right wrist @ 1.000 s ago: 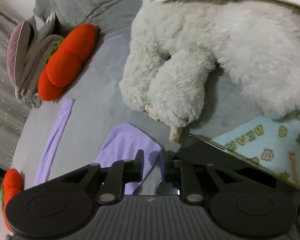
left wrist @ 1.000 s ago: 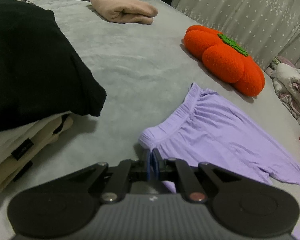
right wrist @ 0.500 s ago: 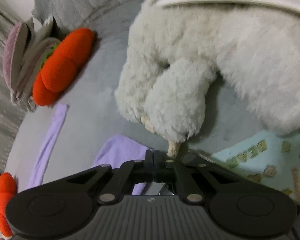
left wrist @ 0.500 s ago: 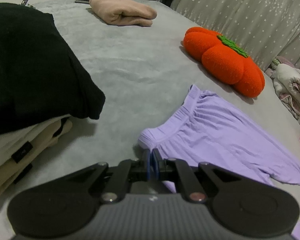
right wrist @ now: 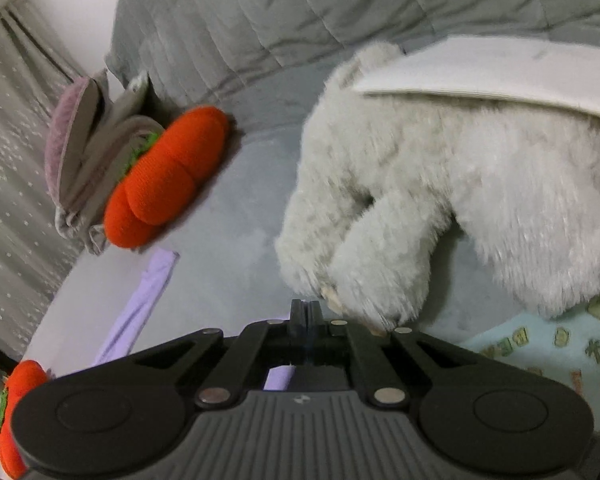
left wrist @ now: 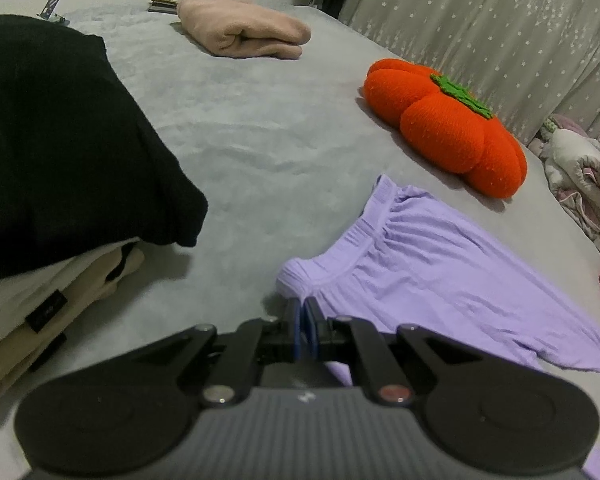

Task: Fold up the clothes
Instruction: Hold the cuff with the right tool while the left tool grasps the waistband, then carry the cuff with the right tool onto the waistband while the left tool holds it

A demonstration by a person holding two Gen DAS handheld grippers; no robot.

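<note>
On the grey bed (left wrist: 260,148), the stack of folded clothes (left wrist: 60,184) sits at the left edge. The lilac trousers (left wrist: 440,280) lie spread mid-bed, near the orange pumpkin cushion (left wrist: 448,128). The left gripper (left wrist: 303,312) is pinched onto their waistband corner; the right gripper (right wrist: 305,314) is closed, apparently on the leg end beneath it. Judged step: gripping for the first fold. Next, both ends should lift together and meet evenly.

Trousers (left wrist: 440,280) lie on the bed (left wrist: 260,140), pumpkin cushion (left wrist: 448,128) behind them, stacked clothes (left wrist: 60,168) to their left
</note>
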